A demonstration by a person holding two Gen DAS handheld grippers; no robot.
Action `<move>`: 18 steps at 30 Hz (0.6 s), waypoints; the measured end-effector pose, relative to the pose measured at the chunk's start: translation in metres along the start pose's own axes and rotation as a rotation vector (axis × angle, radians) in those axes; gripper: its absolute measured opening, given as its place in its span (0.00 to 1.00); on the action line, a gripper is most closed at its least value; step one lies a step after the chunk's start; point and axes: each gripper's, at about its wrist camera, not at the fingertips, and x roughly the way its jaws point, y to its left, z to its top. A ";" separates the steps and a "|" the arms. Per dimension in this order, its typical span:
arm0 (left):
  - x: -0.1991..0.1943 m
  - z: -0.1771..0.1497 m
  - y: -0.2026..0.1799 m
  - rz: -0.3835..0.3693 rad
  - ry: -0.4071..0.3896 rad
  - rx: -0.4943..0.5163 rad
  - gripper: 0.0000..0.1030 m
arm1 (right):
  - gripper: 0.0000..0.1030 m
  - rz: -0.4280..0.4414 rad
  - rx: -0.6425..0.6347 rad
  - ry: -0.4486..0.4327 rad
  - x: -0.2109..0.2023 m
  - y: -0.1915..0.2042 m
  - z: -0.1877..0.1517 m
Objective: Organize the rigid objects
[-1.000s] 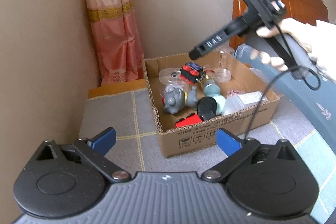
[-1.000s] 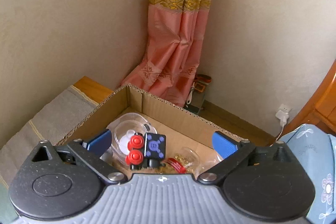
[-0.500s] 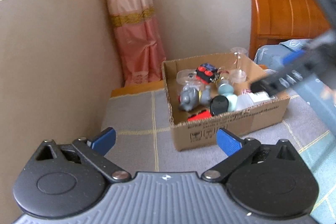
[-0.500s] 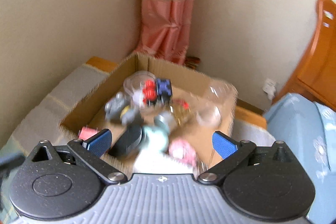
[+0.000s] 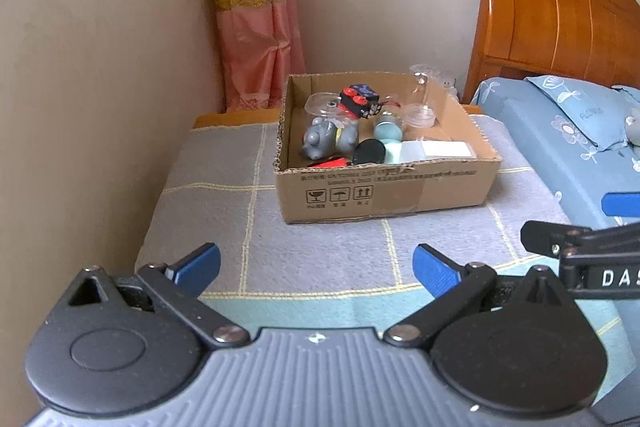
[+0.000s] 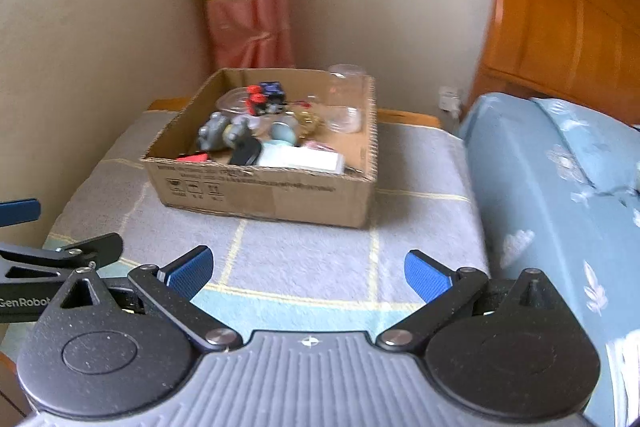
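An open cardboard box (image 5: 392, 191) (image 6: 272, 193) rests on a grey checked blanket. Inside lie a grey toy figure (image 5: 322, 139) (image 6: 214, 133), a red-and-blue block toy (image 5: 358, 99) (image 6: 266, 97), a black round lid (image 5: 368, 151), a teal object (image 5: 387, 131), a white bottle (image 5: 434, 151) (image 6: 300, 159) and clear plastic cups (image 5: 422, 93) (image 6: 346, 95). My left gripper (image 5: 316, 265) is open and holds nothing, well short of the box. My right gripper (image 6: 308, 265) is open too, also back from the box; its side shows at the right edge of the left wrist view.
The grey checked blanket (image 5: 320, 239) (image 6: 304, 251) covers a low surface against the beige wall at left. A bed with blue floral bedding (image 5: 568, 131) (image 6: 560, 187) and a wooden headboard (image 5: 552, 7) stands to the right. A pink curtain (image 5: 256, 11) hangs behind the box.
Both grippers have pulled back from the box. The right one, which was over the box contents, now sits low beside the left, and the box looks farther away.
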 end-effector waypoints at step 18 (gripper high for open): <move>-0.020 0.004 -0.016 0.049 -0.014 0.024 0.99 | 1.00 -0.021 0.064 -0.041 -0.022 -0.009 -0.016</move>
